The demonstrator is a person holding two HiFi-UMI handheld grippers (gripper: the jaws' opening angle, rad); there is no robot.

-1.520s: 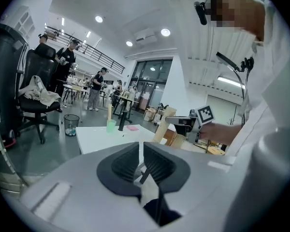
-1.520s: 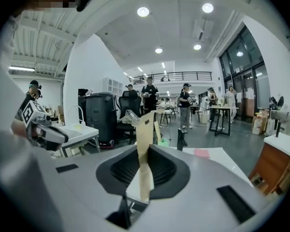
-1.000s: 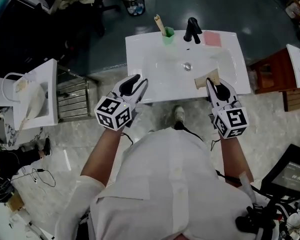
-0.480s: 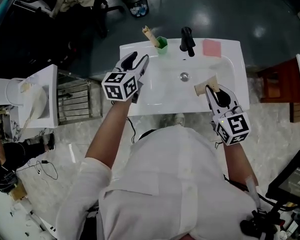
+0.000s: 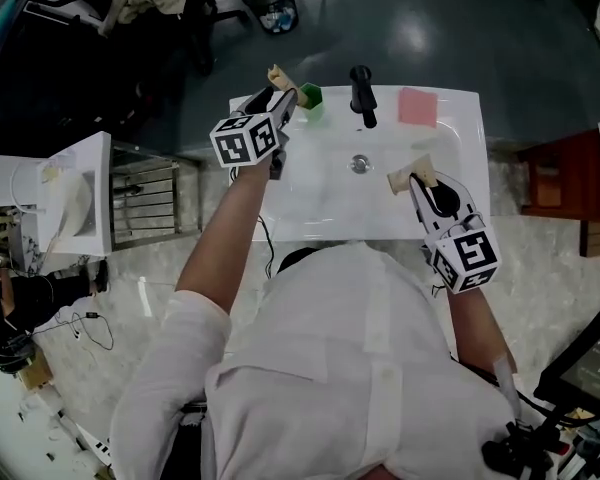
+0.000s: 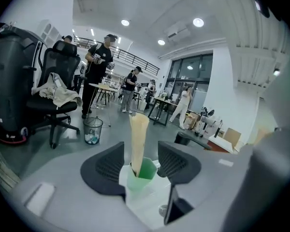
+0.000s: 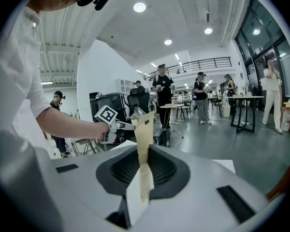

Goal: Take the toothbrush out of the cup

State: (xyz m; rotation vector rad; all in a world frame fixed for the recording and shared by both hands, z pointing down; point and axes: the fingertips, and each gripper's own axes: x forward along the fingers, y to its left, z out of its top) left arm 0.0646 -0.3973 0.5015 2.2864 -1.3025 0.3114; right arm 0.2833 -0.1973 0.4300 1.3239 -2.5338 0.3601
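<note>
A green cup (image 5: 309, 95) stands at the back left of the white sink (image 5: 460, 208), with a toothbrush in a tan paper sleeve (image 5: 277, 75) leaning out of it. My left gripper (image 5: 280, 96) is right at the cup, and its jaws are opening. In the left gripper view the cup (image 6: 141, 173) and the toothbrush (image 6: 137, 134) stand between the two pads of the left gripper (image 6: 140, 156), untouched. My right gripper (image 5: 421, 180) hovers over the sink's right side, shut on a tan paper-wrapped piece (image 5: 408, 169). That piece (image 7: 144, 153) is pinched in the right gripper (image 7: 142, 167).
A black tap (image 5: 360, 93) and a pink pad (image 5: 416, 106) sit along the sink's back edge, with the drain (image 5: 359, 164) mid-basin. A white side stand (image 5: 75, 193) and wire rack (image 5: 145, 198) are left; a brown cabinet (image 5: 550, 173) is right. People stand farther back.
My left gripper has travelled from the sink's front edge to the cup at the back, with its jaws spreading. The right gripper has edged forward over the basin with its piece.
</note>
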